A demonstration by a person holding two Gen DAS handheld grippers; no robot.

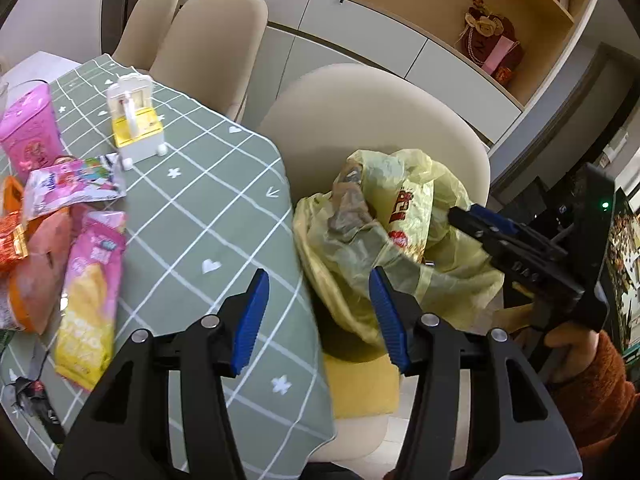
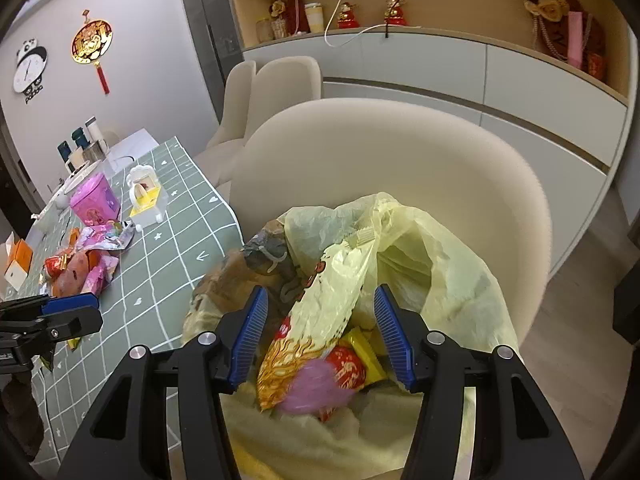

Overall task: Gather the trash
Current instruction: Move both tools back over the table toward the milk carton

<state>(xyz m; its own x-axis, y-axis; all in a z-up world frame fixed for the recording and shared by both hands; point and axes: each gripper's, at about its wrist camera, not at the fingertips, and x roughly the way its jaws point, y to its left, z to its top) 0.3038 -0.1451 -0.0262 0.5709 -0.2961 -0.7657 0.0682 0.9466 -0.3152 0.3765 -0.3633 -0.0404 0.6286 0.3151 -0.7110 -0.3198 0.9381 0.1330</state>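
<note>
A yellow plastic bag point(image 1: 400, 240) point(image 2: 404, 248) sits open on a beige chair point(image 1: 360, 112) beside the table. My right gripper point(image 2: 321, 292) point(image 1: 466, 216) hangs open over the bag's mouth, its pads touching nothing. Below it, inside the bag, lie a red wrapper point(image 2: 348, 368), a yellow wrapper point(image 2: 366, 346) and a blurred pink piece point(image 2: 316, 388). My left gripper point(image 1: 319, 276) point(image 2: 76, 306) is open and empty above the table's edge, between the bag and the trash pile. That pile holds a pink-and-yellow snack packet point(image 1: 90, 300), a pink foil wrapper point(image 1: 76, 188) and orange wrappers point(image 1: 12, 236).
The table wears a green grid cloth point(image 1: 208, 208). On it stand a pink tub point(image 1: 28, 132) and a white-and-yellow toy point(image 1: 134, 120). A black crumpled scrap point(image 1: 34, 396) lies near the front edge. More beige chairs point(image 1: 208, 48) and a sideboard point(image 1: 360, 28) are behind.
</note>
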